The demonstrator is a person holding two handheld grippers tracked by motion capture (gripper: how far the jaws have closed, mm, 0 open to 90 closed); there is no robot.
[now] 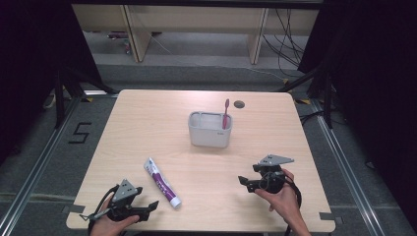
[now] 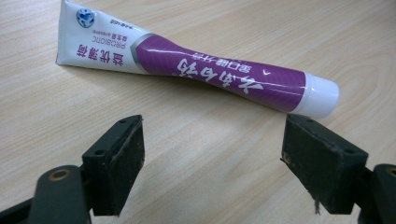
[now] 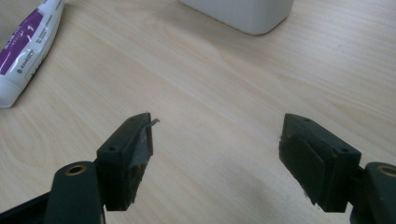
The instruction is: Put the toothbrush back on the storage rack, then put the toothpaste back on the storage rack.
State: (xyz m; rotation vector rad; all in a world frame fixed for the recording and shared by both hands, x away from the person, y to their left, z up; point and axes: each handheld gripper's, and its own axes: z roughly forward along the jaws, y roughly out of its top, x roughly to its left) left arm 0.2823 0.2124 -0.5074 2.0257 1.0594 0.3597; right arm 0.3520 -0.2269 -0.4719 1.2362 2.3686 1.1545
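Left gripper (image 2: 212, 154) gapes just short of toothpaste tube (image 2: 196, 70).

Setting: recording lab or test bay, not a home; light wooden table (image 1: 147, 123) with a cable grommet hole (image 1: 239, 104) near its far right corner, standing alone on grey carpet floor (image 1: 196, 73); black curtains (image 1: 29, 59) at both sides; dark stand legs (image 1: 61, 93) beside the table's far corners; loose cables (image 1: 287, 44) on the floor; taped numeral 5 (image 1: 79, 132) off the left edge; plain wooden furniture legs (image 1: 135, 34) behind.
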